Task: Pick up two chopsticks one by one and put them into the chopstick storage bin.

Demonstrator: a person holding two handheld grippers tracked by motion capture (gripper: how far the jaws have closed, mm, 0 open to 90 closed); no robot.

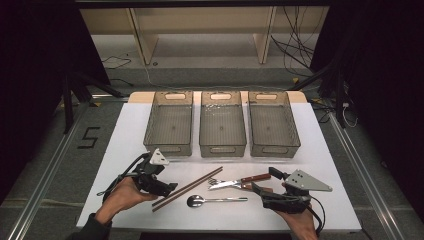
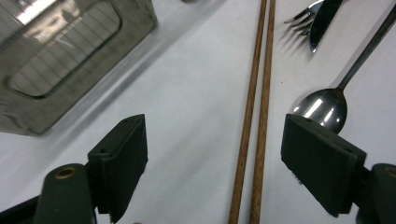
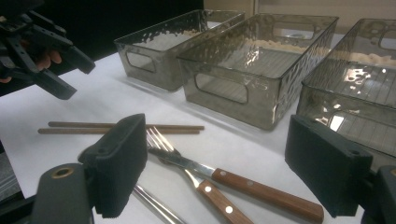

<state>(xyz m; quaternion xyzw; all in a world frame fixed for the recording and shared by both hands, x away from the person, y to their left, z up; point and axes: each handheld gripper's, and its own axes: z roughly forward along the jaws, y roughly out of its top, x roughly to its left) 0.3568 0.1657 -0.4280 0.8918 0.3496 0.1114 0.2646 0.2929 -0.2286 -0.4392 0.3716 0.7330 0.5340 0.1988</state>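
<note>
The left hand-held gripper (image 1: pixel 172 188) hovers low, jaws apart, pointing at the chopsticks (image 1: pixel 187 188).

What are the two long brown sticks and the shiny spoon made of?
The sticks look like wood or bamboo: matte brown, with fine streaks along their length, though a coating can't be ruled out. The spoon looks like polished metal, probably steel: its bowl shines silver and mirrors bright lights.
</note>
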